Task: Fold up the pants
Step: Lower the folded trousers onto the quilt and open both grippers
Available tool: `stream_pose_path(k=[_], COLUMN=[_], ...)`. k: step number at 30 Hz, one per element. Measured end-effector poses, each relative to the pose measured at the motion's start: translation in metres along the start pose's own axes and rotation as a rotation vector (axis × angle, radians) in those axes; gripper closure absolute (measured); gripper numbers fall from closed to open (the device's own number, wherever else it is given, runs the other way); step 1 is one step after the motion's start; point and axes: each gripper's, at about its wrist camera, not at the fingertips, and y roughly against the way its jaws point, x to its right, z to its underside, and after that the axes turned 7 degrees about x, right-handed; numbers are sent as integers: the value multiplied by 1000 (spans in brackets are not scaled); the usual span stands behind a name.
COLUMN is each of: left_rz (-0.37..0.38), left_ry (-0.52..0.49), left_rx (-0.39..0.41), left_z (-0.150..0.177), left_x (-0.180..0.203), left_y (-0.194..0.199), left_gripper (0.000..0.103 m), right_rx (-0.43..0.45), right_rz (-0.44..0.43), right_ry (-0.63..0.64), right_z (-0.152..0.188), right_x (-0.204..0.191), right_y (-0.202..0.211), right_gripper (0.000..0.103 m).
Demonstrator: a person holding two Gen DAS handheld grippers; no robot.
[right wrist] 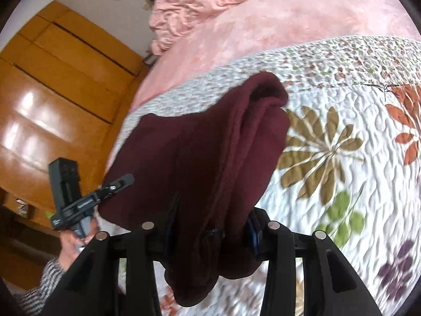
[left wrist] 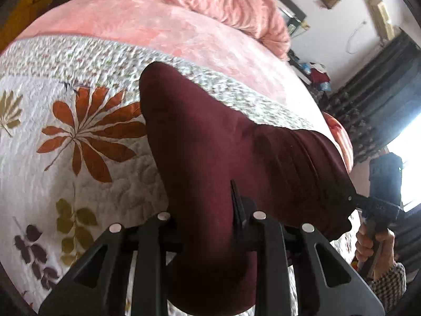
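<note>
Maroon pants (left wrist: 210, 158) fill the space between both claws, bunched and lifted off the bed. Left claw (left wrist: 210, 218) is clenched on one end of the fabric, right claw (right wrist: 213, 226) grasping the other end, the cloth hanging in folds between them. Beyond the pants lies the quilt (left wrist: 79, 158) with its leaf print, spread beneath them on the bed, and past the quilt a pink blanket (left wrist: 158, 26), rumpled at the headboard end.
</note>
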Motion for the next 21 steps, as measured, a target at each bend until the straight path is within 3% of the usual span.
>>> stream_pose_path(k=[2, 4, 7, 9, 14, 17, 19, 21], left_rz=[-69, -89, -93, -114, -202, -309, -305, -282], left_ry=[12, 25, 16, 4, -31, -71, -90, -101], left_rx=[-44, -38, -41, -36, -43, 35, 101, 121], left_z=[8, 13, 15, 15, 9, 4, -1, -5], left_x=[-12, -21, -22, -18, -14, -10, 0, 12], left_y=[-22, -31, -30, -29, -13, 17, 40, 49], left_gripper=[75, 65, 57, 52, 40, 41, 41, 41], right_rx=[-33, -63, -58, -54, -49, -2, 32, 61], right_rz=[51, 109, 70, 55, 115, 185, 192, 143], right_ry=[-11, -13, -78, -107, -47, 54, 95, 112], right_z=[0, 6, 13, 17, 18, 21, 19, 18], right_x=[6, 11, 30, 38, 26, 14, 3, -14], right_y=[-24, -45, -54, -57, -36, -3, 11, 24], right_gripper=[59, 55, 50, 41, 39, 39, 39, 44])
